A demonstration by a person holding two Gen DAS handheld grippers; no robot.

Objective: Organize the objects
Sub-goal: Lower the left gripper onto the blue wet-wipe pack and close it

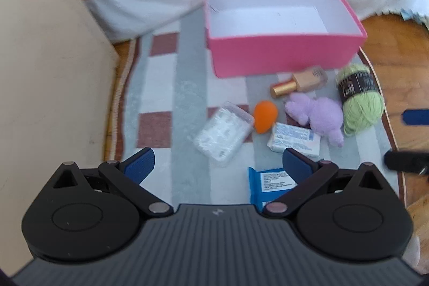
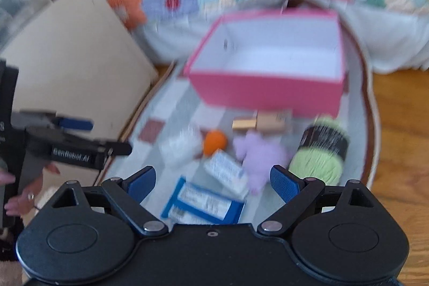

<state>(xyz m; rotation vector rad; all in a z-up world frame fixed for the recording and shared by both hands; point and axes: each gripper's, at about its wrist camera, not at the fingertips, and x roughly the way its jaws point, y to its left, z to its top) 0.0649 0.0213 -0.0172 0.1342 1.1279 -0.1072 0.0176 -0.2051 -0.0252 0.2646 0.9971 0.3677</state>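
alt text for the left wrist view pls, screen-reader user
The open left gripper hovers above a checked rug where an empty pink box stands behind scattered items: green yarn, a purple plush toy, an orange sponge, a bottle and small packets.

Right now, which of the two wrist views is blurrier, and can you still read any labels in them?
Right wrist view: heavy motion blur; the pink box and green yarn smear, and label text is unreadable. Left wrist view: sharper, only mildly soft; the blue packet shows print, too small to read. Both views bend at the edges from the fisheye lens, and daylight is even without harsh glare.
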